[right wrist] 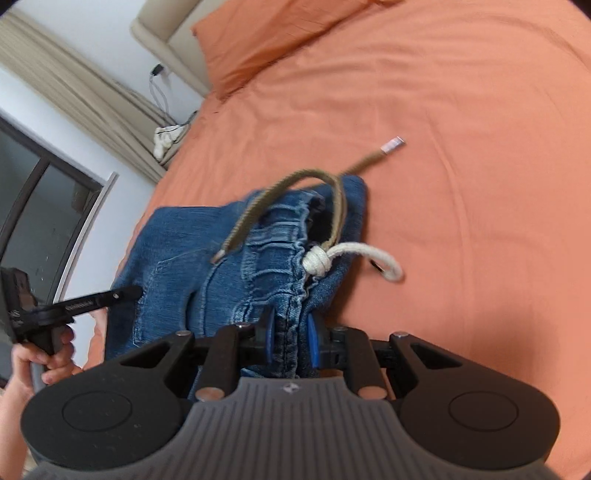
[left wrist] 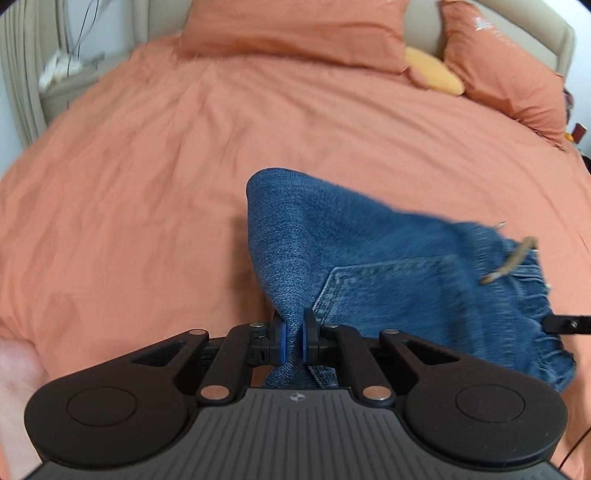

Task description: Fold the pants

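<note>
Blue denim pants (left wrist: 369, 258) hang bunched between both grippers above the orange bed (left wrist: 147, 166). My left gripper (left wrist: 293, 325) is shut on a fold of denim beside the back pocket. My right gripper (right wrist: 290, 325) is shut on the elastic waistband of the pants (right wrist: 177, 240), its blue pads pressing a seam. An olive drawstring (right wrist: 332, 206) loops over the waistband, and a white knotted cord (right wrist: 317, 260) hangs beside it. A black finger of the right gripper (left wrist: 565, 323) shows at the right edge of the left wrist view. A hand (right wrist: 40, 362) holds the left gripper (right wrist: 136, 291) at the left of the right wrist view.
The orange cover (right wrist: 461, 147) spreads wide ahead. Two orange pillows (left wrist: 295, 26) (left wrist: 506, 62) and a yellow cushion (left wrist: 432, 70) lie by the beige headboard. Past the bed's left side are a nightstand (left wrist: 70, 81), a white power strip (right wrist: 166, 136), curtains and a dark window (right wrist: 33, 184).
</note>
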Available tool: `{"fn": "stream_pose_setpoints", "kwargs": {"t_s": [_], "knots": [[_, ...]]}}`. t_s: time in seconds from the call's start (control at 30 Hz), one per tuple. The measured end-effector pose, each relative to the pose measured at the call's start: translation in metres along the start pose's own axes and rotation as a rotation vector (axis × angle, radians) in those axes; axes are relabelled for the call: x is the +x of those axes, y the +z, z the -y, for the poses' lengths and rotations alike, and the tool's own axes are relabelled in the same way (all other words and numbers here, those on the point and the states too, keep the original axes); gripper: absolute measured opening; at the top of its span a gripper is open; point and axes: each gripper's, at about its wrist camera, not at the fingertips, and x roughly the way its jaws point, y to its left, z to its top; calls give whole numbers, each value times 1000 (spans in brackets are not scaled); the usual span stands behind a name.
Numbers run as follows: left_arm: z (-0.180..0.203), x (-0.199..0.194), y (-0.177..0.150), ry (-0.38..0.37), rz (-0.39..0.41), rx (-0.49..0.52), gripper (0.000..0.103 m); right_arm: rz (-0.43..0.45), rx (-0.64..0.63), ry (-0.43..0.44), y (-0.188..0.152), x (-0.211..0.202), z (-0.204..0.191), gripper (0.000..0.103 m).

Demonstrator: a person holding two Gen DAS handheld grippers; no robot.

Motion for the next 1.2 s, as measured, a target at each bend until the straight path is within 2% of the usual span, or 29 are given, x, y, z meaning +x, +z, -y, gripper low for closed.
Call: {"fn": "stream_pose_setpoints", "kwargs": {"t_s": [0.1,0.2,0.27,0.3,0.33,0.4,0.47,0.57,0.63,0.8,0.87,0.93,1.0,1.1,1.2], "knots": [[-10,20,-6,-5,-31,-4,10,-15,-27,-23,-3,4,6,16],[-17,30,-10,-3,-46,-13,19,-27,-88,-72,-1,14,-1,20],[-20,29,-11,7,-48,-22,30,-37,-114,-102,-1,21,-3,24],[-22,27,-11,22,-48,-22,42,-37,-116,-114,-2,21,-2,28],[-22,23,-10,52,-45,-22,58,-36,-118,-126,-4,18,1,34],[-23,15,-8,101,-37,-6,66,-35,-131,-155,-1,15,-2,43],[-20,-1,-5,139,-22,0,63,-26,-154,-181,1,9,-9,48],[-10,-41,-4,175,44,20,59,-2,-217,-227,4,-10,-26,51],[4,-73,-3,208,93,40,59,36,-278,-240,3,-29,-43,64],[54,-158,-13,281,270,119,64,185,-480,-258,-11,-91,-103,81],[76,-188,-23,297,337,137,69,250,-537,-257,-21,-118,-126,84],[95,-214,-37,294,387,146,73,313,-569,-266,-35,-142,-147,93],[115,-232,-52,304,432,165,75,390,-599,-270,-54,-168,-164,98],[141,-252,-79,335,466,181,77,487,-648,-274,-87,-196,-184,98],[158,-258,-104,323,478,158,79,547,-636,-293,-118,-212,-194,98]]}}
